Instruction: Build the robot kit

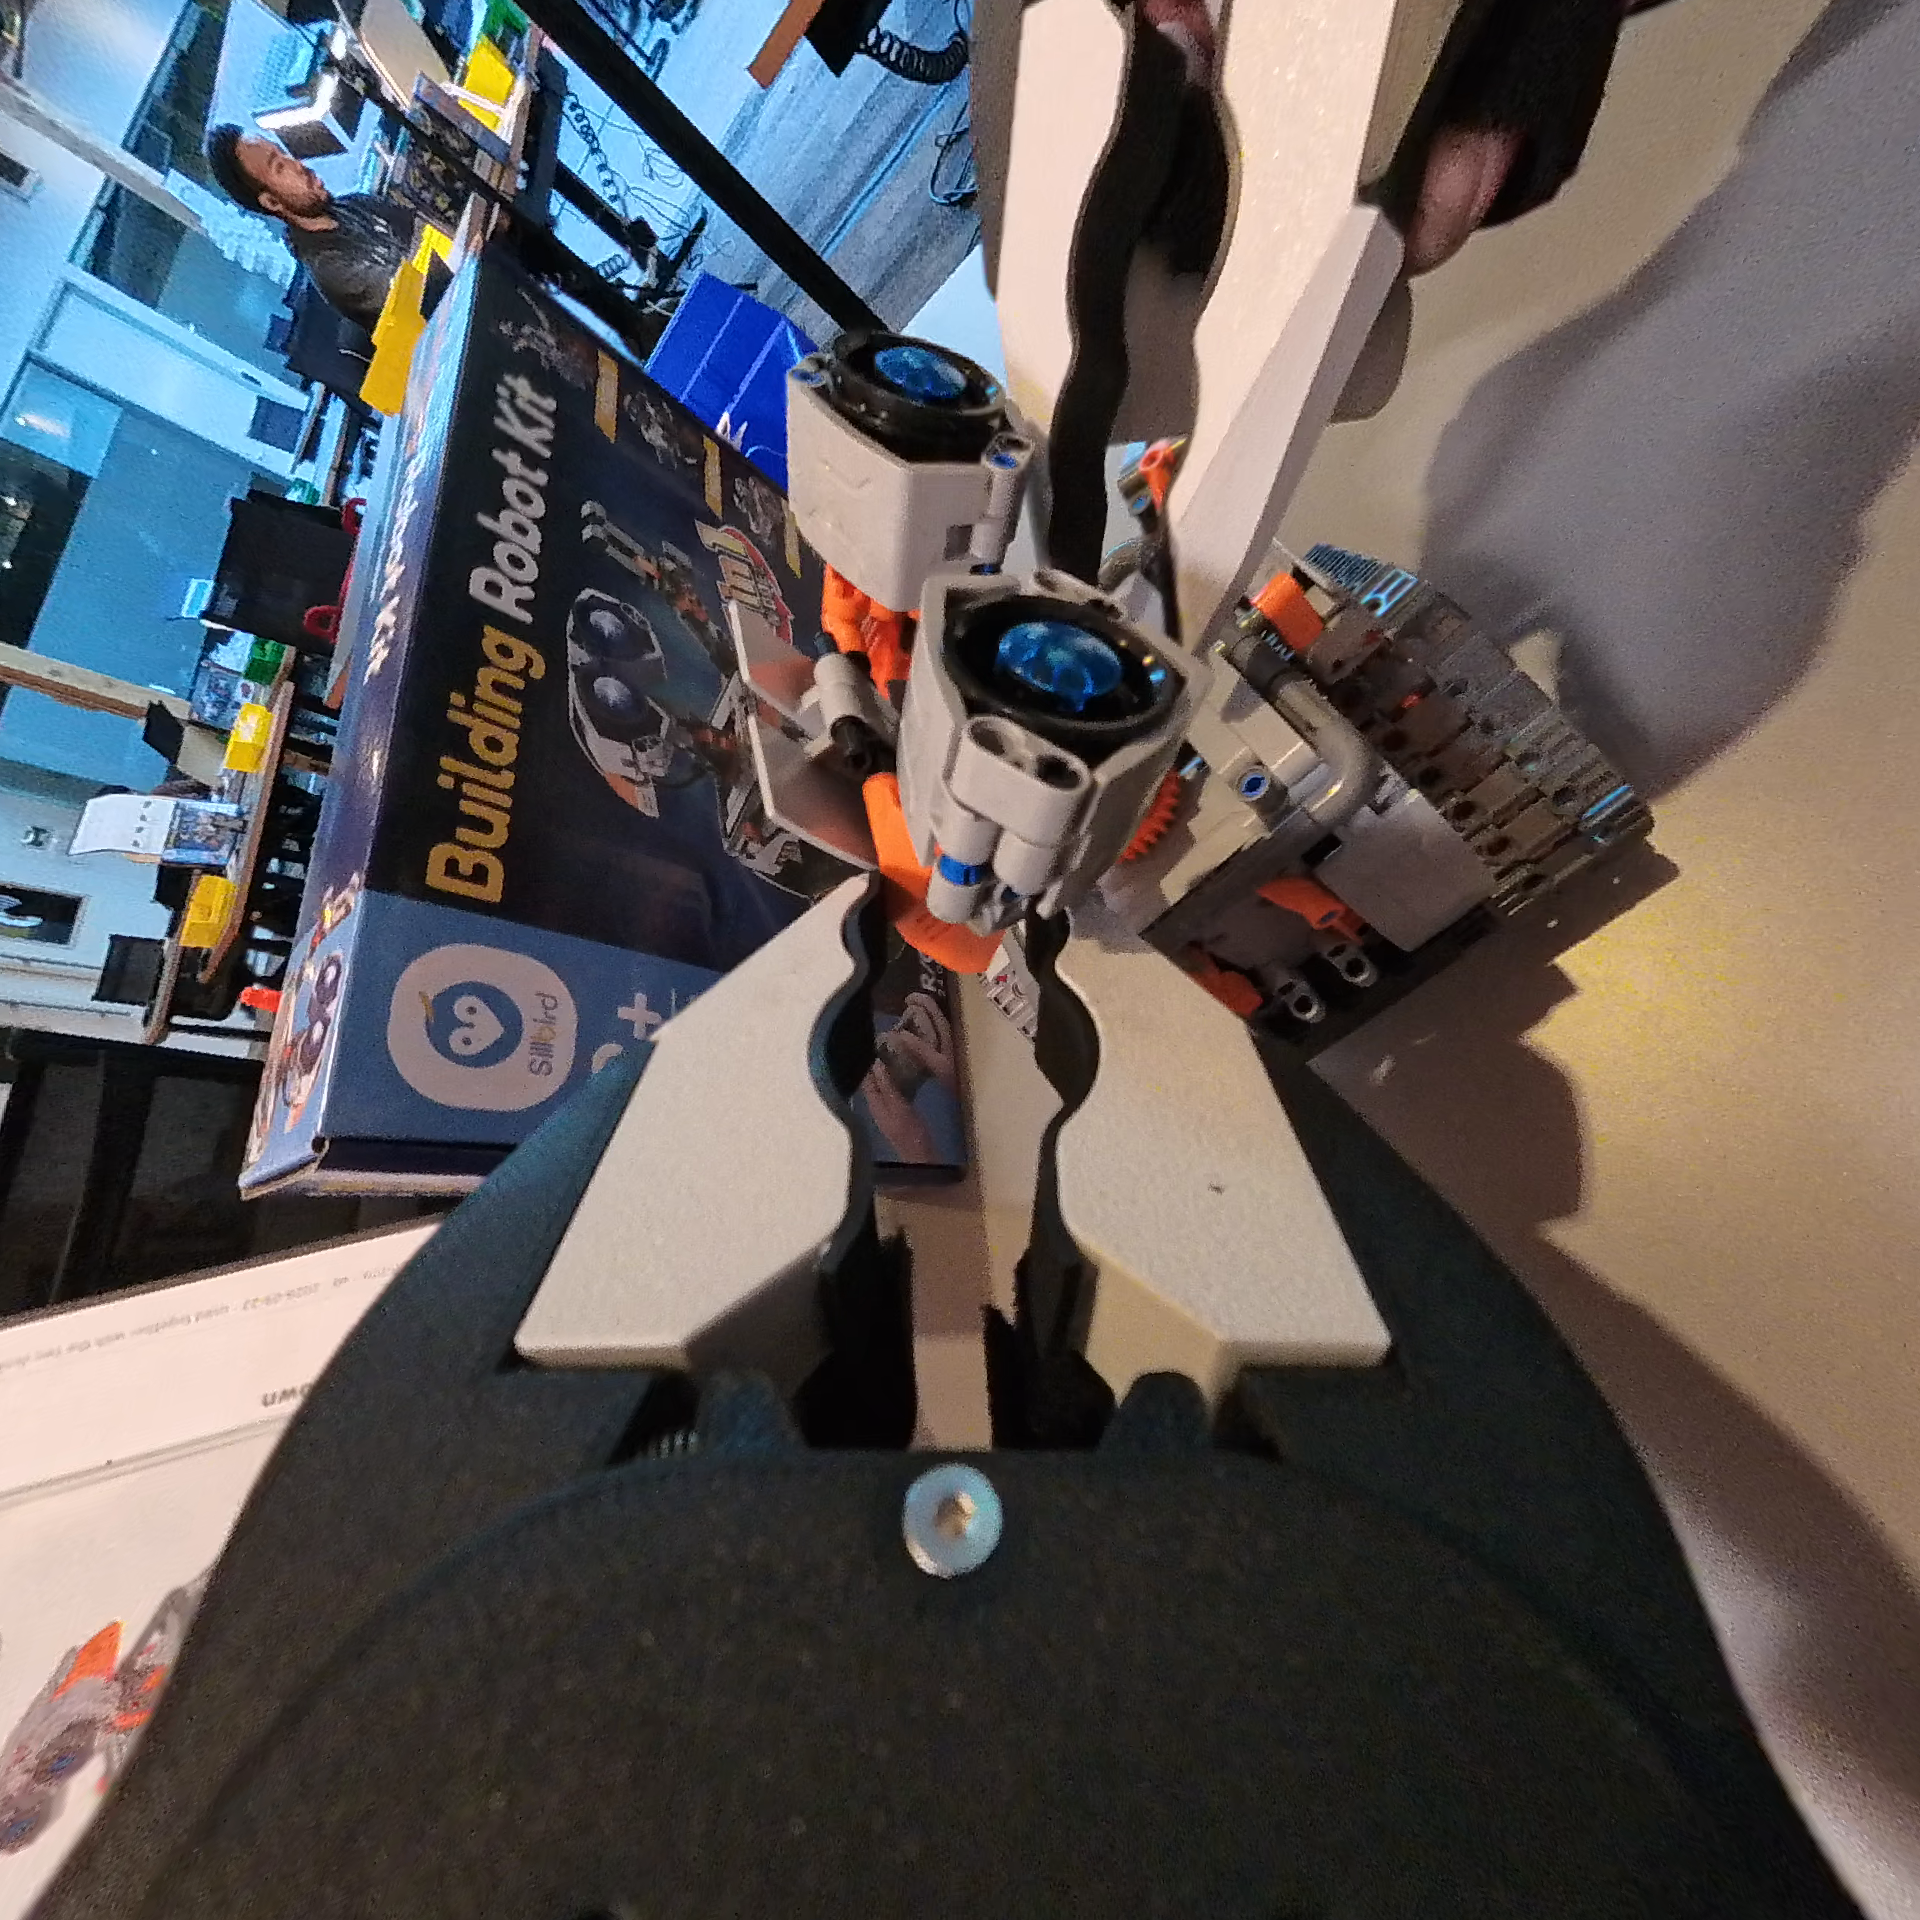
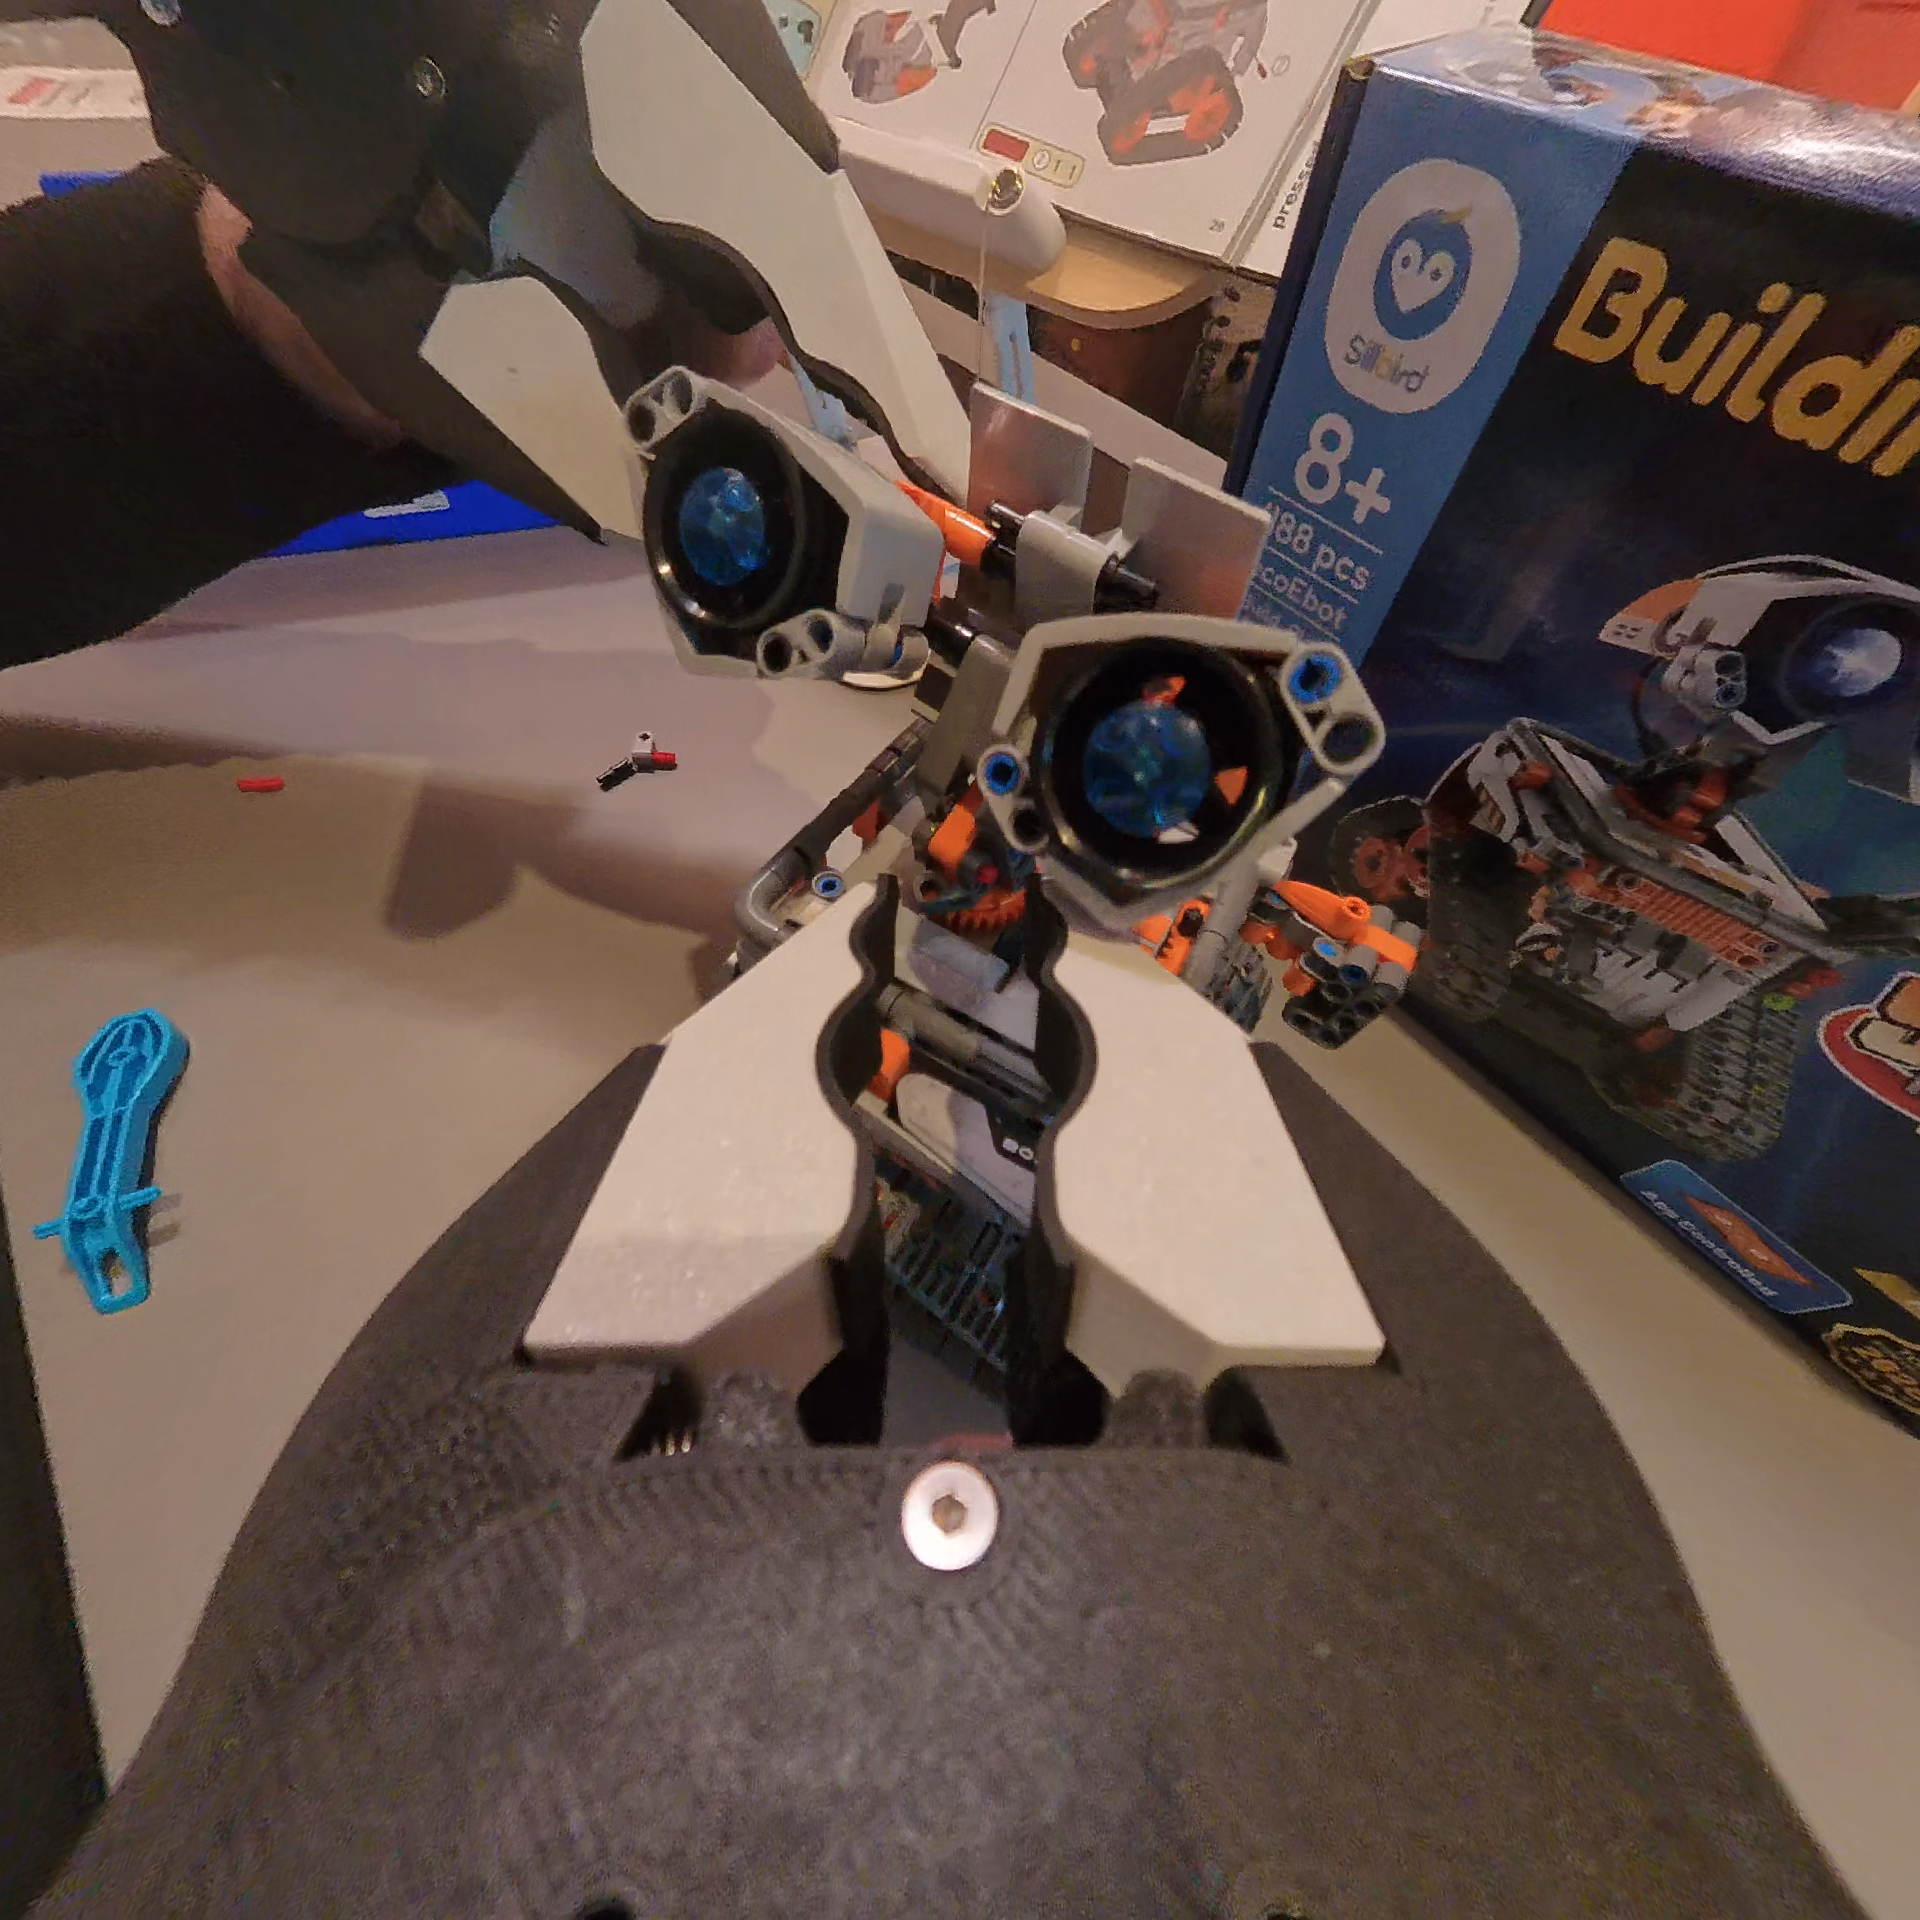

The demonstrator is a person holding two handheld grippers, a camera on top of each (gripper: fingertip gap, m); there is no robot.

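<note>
A grey, orange and black toy brick robot (image 1: 1039, 727) with two blue-lensed eyes and grey tracks stands on the beige table (image 1: 1662, 1143). My left gripper (image 1: 951, 904) is nearly closed, its tips pinching an orange part just under the nearer eye. In the right wrist view the robot (image 2: 1143, 769) faces the camera. My right gripper (image 2: 961, 904) is closed around the robot's neck and upper body, below the eyes. The left gripper's fingers (image 2: 748, 208) reach in behind the far eye. The right gripper's fingers (image 1: 1299, 343) show above the robot in the left wrist view.
The kit's dark blue box (image 2: 1714, 520) stands close behind the robot. A light blue plastic tool (image 2: 109, 1153), a small grey and black piece (image 2: 639, 764) and a red pin (image 2: 260, 784) lie on the table (image 2: 364, 1039). An instruction booklet (image 2: 1039, 83) lies behind. A person (image 1: 312, 218) sits far off. The grippers' ends are close to 6 centimeters from one another.
</note>
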